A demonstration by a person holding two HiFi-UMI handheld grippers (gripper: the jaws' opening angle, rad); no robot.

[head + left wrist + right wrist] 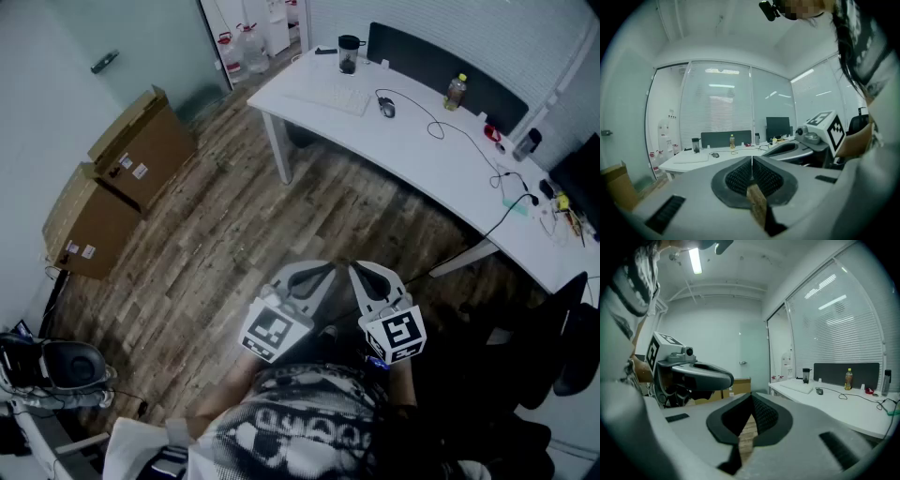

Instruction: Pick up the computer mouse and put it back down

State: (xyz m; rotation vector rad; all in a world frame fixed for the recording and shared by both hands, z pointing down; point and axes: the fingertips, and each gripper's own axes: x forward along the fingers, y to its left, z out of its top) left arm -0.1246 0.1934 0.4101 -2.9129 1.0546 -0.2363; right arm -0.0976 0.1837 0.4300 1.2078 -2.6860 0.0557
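The dark computer mouse (387, 108) lies on the white desk (412, 150) far ahead, next to a white keyboard (330, 97); its black cable runs off to the right. The same mouse (715, 155) is small in the left gripper view, and the mouse (819, 391) also shows in the right gripper view. Both grippers are held close to the person's body, well short of the desk. My left gripper (323, 266) is shut with nothing between its pads, and my right gripper (357, 266) is shut and empty too.
On the desk stand a dark cup (349, 53), a yellow bottle (455, 92) and a tangle of cables (511, 192). Cardboard boxes (117, 178) sit at the left wall. A black office chair (567, 337) is at the right. Wood floor lies between me and the desk.
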